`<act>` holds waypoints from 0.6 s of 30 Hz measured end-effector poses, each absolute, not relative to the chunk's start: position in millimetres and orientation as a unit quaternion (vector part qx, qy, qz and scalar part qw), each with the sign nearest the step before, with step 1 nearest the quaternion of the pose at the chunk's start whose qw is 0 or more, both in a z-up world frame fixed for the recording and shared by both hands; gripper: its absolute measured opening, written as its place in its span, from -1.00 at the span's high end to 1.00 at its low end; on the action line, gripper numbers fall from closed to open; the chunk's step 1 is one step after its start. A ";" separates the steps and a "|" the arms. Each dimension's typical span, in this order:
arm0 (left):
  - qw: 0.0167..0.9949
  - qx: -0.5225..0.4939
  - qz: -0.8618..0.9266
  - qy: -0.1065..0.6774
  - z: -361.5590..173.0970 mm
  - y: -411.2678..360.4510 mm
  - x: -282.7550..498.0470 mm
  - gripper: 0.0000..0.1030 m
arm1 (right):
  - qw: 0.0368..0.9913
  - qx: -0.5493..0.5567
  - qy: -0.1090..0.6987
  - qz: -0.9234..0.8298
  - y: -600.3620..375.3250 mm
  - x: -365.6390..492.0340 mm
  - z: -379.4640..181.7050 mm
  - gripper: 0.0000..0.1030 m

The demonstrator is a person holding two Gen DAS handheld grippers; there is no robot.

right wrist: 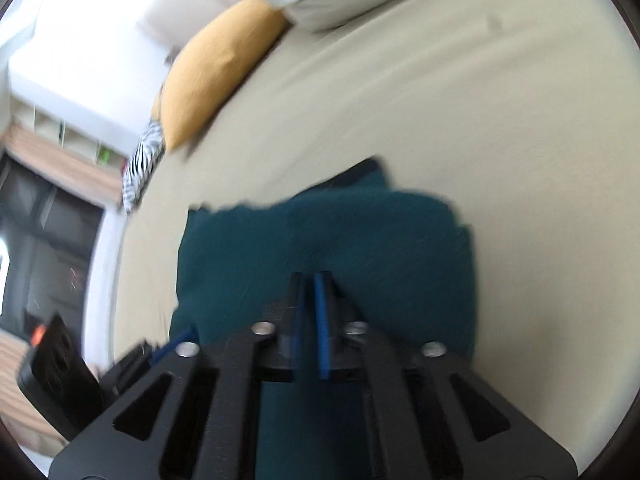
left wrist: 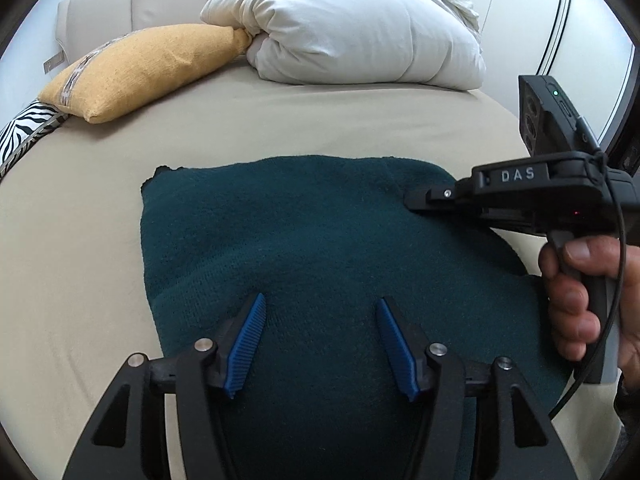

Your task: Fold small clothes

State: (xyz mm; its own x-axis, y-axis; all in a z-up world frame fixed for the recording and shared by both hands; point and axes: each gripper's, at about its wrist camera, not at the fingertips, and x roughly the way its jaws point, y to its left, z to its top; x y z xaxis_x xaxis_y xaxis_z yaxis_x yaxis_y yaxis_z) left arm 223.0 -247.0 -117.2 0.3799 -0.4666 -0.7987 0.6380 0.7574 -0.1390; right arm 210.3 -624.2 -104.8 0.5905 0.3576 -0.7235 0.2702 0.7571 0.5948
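The left wrist view looks forward, close over the teal garment (left wrist: 320, 248), toward the yellow pillow (left wrist: 140, 76). The right wrist view is tilted and blurred, sharing both.

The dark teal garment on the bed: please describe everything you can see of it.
The dark teal garment looks like a knitted, slightly fuzzy fabric. It lies flat on the beige sheet, folded into a rough rectangle with a ragged far edge. The left gripper is open above its near part. The right gripper is shut over its right side; whether it pinches fabric is unclear.
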 end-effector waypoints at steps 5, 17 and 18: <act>0.831 0.110 -0.331 0.433 -118.6 -249.9 218.4 -0.19 | 0.823 0.399 0.405 0.024 -653.0 198.7 -113.9 1.00; 0.835 0.117 -0.326 0.427 -118.1 -250.1 215.6 -0.21 | 0.875 0.331 0.352 0.018 -636.4 124.1 -45.7 0.83; 0.836 0.118 -0.325 0.426 -118.0 -250.2 215.2 -0.21 | 0.876 0.316 0.364 0.028 -626.7 122.5 -46.6 0.83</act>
State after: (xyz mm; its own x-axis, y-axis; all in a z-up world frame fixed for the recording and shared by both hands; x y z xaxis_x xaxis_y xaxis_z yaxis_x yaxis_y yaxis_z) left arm 215.2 -250.2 -118.0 0.4248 -0.4435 -0.7892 0.6440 0.7607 -0.0809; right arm 122.5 -626.7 -46.6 0.7332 0.2793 -0.6200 0.1808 0.7989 0.5737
